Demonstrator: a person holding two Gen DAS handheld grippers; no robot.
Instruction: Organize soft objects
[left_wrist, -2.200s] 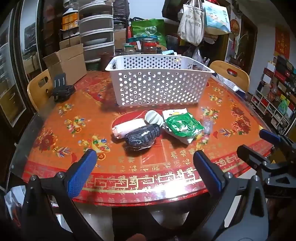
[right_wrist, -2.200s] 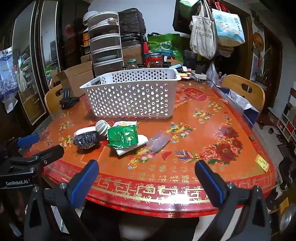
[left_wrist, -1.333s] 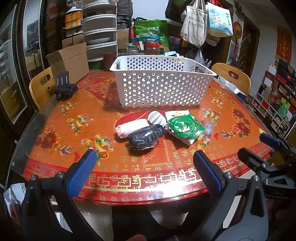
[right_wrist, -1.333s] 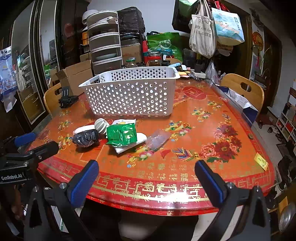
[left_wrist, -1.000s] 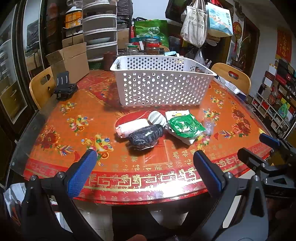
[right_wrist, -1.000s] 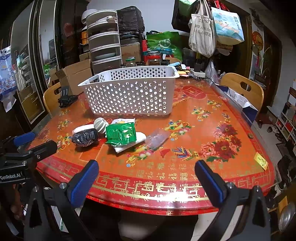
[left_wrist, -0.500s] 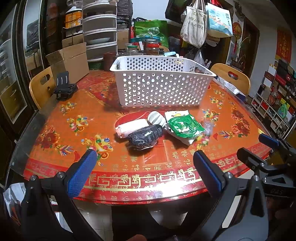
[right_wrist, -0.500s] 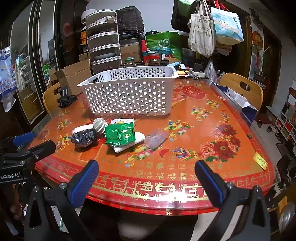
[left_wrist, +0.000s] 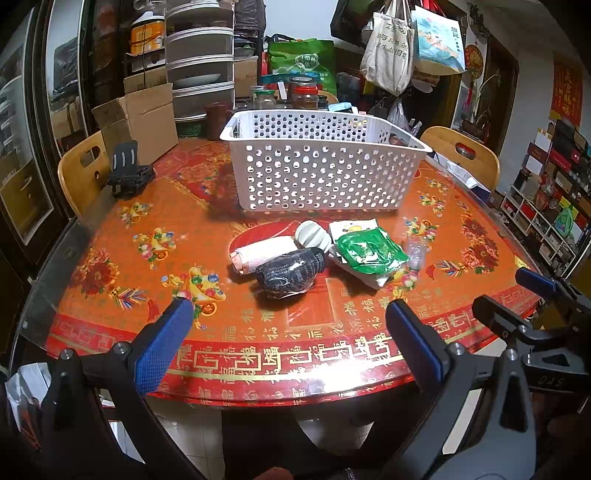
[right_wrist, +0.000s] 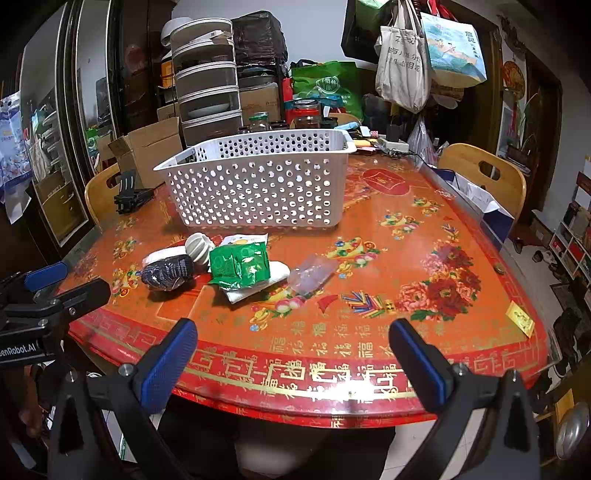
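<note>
A cluster of soft things lies mid-table in front of a white perforated basket (left_wrist: 325, 162) (right_wrist: 258, 184): a dark rolled sock (left_wrist: 291, 271) (right_wrist: 168, 273), a pale rolled cloth (left_wrist: 260, 251), a ribbed white ball (left_wrist: 313, 234) (right_wrist: 198, 247), a green packet (left_wrist: 369, 251) (right_wrist: 240, 264) on a white pack, and a clear wrapper (right_wrist: 312, 275). My left gripper (left_wrist: 288, 314) is open and empty at the table's near edge, short of the sock. My right gripper (right_wrist: 293, 334) is open and empty at the near edge, right of the cluster.
The round table (left_wrist: 147, 206) has a red patterned top under glass. A black phone stand (left_wrist: 127, 177) sits at the far left. Wooden chairs (right_wrist: 484, 173), cardboard boxes (left_wrist: 140, 118), jars and hanging bags crowd the back.
Both grippers have held almost still and stayed open. The objects on the table have not moved.
</note>
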